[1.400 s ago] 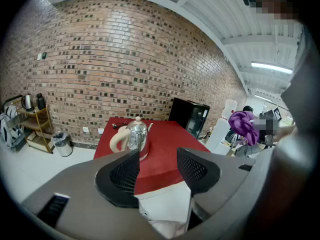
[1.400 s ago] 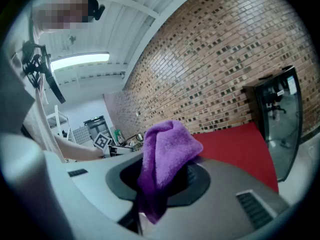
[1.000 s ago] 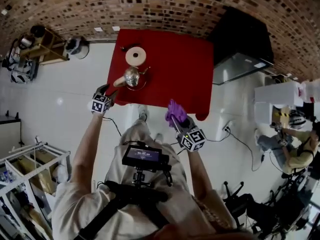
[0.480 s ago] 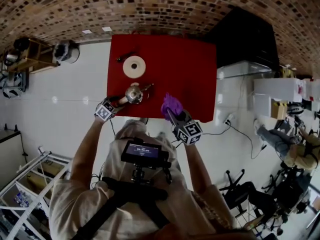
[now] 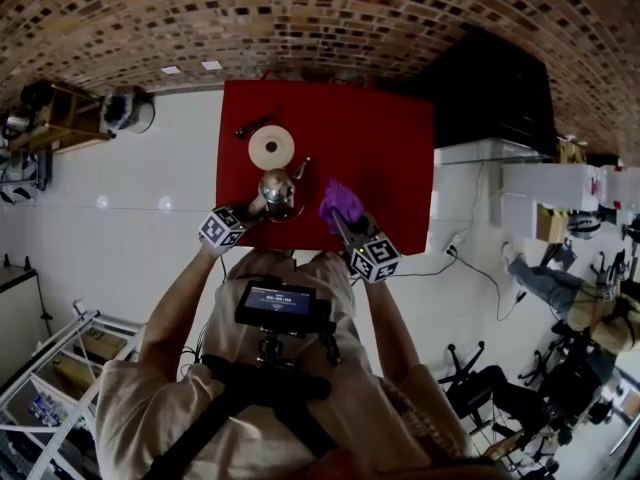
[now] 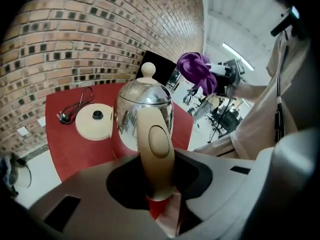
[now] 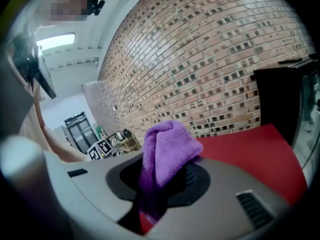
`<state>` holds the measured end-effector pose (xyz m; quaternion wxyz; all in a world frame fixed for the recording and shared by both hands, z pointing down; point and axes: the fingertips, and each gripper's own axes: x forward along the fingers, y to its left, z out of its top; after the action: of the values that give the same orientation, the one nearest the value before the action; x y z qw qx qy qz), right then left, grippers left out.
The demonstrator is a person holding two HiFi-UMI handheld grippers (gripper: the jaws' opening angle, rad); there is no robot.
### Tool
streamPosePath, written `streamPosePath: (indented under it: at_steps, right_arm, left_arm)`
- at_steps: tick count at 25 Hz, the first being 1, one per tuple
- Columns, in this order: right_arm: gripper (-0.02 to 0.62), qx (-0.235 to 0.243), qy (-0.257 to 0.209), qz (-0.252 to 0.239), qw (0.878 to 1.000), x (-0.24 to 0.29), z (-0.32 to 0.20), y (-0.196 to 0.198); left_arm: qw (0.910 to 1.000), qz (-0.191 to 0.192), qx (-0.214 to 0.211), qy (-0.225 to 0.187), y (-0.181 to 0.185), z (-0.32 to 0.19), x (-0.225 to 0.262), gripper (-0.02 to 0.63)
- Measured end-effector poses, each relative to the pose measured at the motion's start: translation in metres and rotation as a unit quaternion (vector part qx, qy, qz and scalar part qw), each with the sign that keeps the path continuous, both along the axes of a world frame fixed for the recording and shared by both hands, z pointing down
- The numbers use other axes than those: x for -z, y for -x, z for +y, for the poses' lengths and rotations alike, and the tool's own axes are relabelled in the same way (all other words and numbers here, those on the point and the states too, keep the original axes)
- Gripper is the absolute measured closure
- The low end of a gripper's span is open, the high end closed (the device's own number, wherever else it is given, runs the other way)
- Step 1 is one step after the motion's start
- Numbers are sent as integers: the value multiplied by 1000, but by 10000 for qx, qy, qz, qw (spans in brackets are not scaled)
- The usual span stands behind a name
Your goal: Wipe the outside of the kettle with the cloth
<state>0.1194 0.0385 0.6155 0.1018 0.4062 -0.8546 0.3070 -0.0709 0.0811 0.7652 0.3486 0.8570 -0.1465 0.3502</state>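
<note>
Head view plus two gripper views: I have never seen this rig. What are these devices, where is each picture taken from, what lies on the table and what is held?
No robot: a person holds a two-jaw gripper in each hand. The head view looks down from the person's head; each gripper view looks along that gripper's jaws. On the red table are a shiny kettle, a round cream base and a cord. The left gripper has just been closing its jaws, which sit on the kettle's handle. The right gripper is clamped on a purple cloth.
</note>
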Motion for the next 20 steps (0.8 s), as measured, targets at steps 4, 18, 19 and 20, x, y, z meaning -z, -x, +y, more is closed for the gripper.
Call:
streamPosePath:
  at_steps: [4, 18, 19, 20]
  right_arm:
    - [488, 543, -255, 493, 9970, 0, -11, 19]
    - [492, 2124, -451, 1028, 9707, 17, 12, 123]
    - [492, 1874, -406, 845, 9778, 25, 7, 108]
    - [492, 1616, -368, 709, 9836, 31, 1, 92]
  left_arm:
    - [9967, 367, 702, 162, 0, -26, 25, 511]
    - [9956, 667, 533, -381, -18, -26, 131, 512]
    - [9948, 801, 483, -411, -16, -24, 137, 512]
    - [9939, 913, 421, -458, -14, -22, 143, 512]
